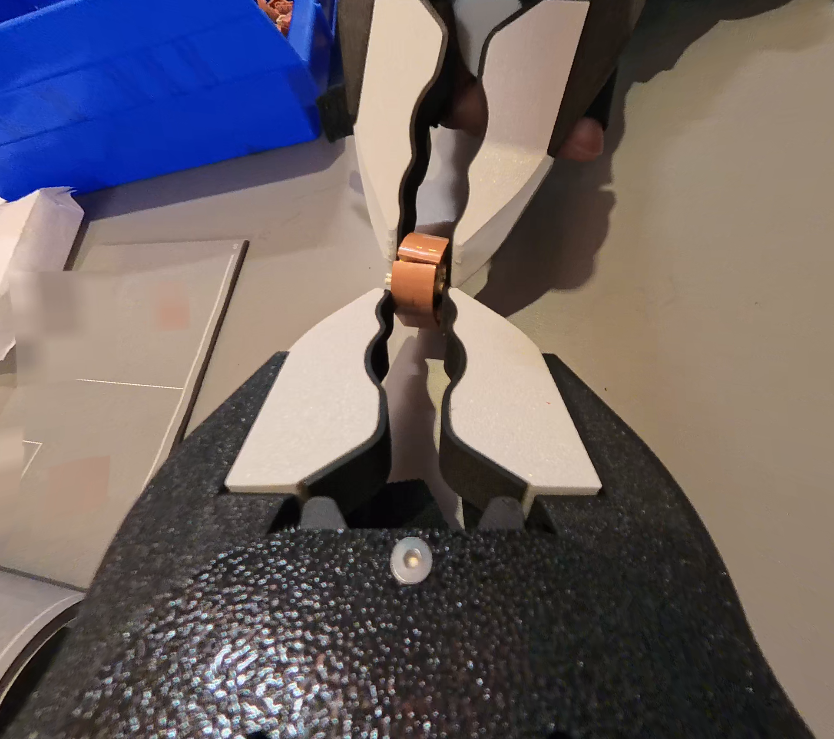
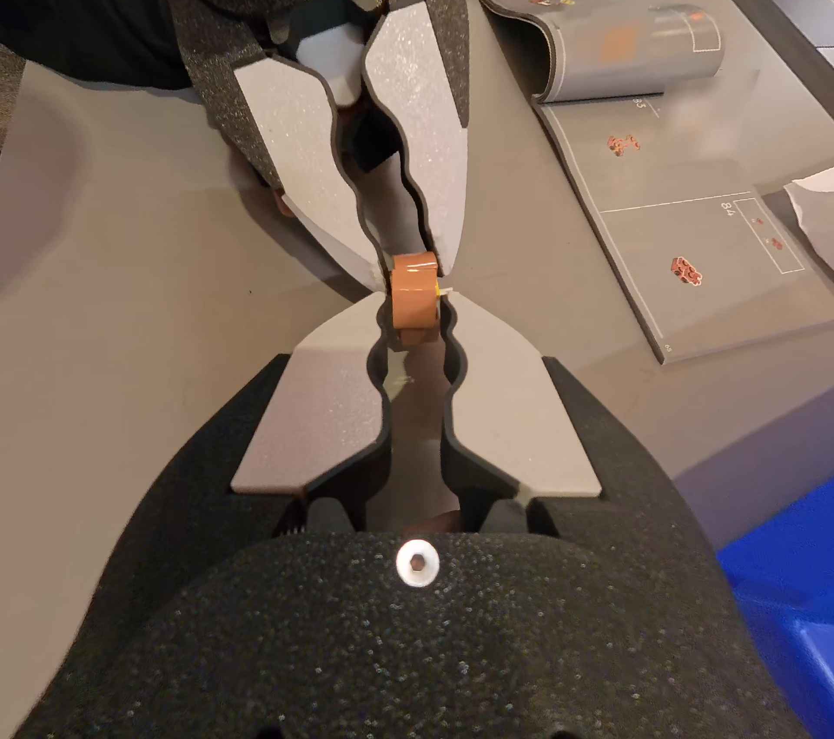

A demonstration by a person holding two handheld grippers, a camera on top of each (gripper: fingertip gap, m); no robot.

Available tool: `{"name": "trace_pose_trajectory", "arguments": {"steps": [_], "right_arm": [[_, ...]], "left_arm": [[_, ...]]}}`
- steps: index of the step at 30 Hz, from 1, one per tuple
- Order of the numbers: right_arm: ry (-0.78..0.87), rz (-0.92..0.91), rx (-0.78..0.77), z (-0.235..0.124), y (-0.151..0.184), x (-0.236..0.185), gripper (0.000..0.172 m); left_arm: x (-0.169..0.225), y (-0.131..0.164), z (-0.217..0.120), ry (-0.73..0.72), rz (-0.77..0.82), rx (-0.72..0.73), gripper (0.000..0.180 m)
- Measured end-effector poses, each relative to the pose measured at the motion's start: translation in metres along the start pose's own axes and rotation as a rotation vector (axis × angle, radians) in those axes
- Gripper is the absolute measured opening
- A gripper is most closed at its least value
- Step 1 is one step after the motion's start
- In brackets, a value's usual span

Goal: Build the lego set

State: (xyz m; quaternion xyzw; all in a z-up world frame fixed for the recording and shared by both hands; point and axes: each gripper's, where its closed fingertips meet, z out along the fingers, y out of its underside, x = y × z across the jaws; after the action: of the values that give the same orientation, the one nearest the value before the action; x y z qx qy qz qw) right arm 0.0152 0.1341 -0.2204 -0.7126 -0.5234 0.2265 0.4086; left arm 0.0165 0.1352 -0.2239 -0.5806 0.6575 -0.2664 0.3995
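2 small brown bricks [image 1: 417,286], judged light, rigid and slippery, are pinched tip to tip above the grey table [image 1: 677,311] by the left gripper [image 1: 417,311] and right gripper [image 2: 415,311], gripped across flat sides.

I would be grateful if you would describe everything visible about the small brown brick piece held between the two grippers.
The brown brick piece is small, glossy and plastic-looking, with rounded outer faces. A seam crosses it, so it reads as two parts pressed together. A hint of yellow shows at one side. It hangs above the grey table, clamped tip to tip: the left gripper pinches the nearer part, the right gripper the other.
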Motion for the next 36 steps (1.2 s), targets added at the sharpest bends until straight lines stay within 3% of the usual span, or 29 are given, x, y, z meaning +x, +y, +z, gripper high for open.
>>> {"name": "trace_pose_trajectory", "arguments": {"steps": [10, 14, 17, 23, 36], "right_arm": [[-0.007, -0.072, 0.065, -0.006, -0.007, -0.004, 0.041], [0.085, -0.23, 0.171, -0.015, -0.016, 0.003, 0.047], [0.159, -0.369, 0.217, -0.019, -0.02, 0.004, 0.043], [0.307, -0.767, 0.251, -0.013, -0.024, 0.003, 0.044], [0.331, -0.923, 0.279, 0.006, -0.03, 0.002, 0.05]], "left_arm": [[-0.006, -0.002, -0.006, 0.028, -0.114, 0.038, 0.02], [-0.012, -0.001, -0.013, 0.053, -0.217, 0.06, 0.02], [-0.014, 0.001, -0.017, 0.087, -0.289, 0.068, 0.02], [-0.01, 0.001, -0.02, 0.15, -0.357, 0.069, 0.02], [-0.008, 0.001, -0.023, 0.173, -0.349, 0.063, 0.02]]}}
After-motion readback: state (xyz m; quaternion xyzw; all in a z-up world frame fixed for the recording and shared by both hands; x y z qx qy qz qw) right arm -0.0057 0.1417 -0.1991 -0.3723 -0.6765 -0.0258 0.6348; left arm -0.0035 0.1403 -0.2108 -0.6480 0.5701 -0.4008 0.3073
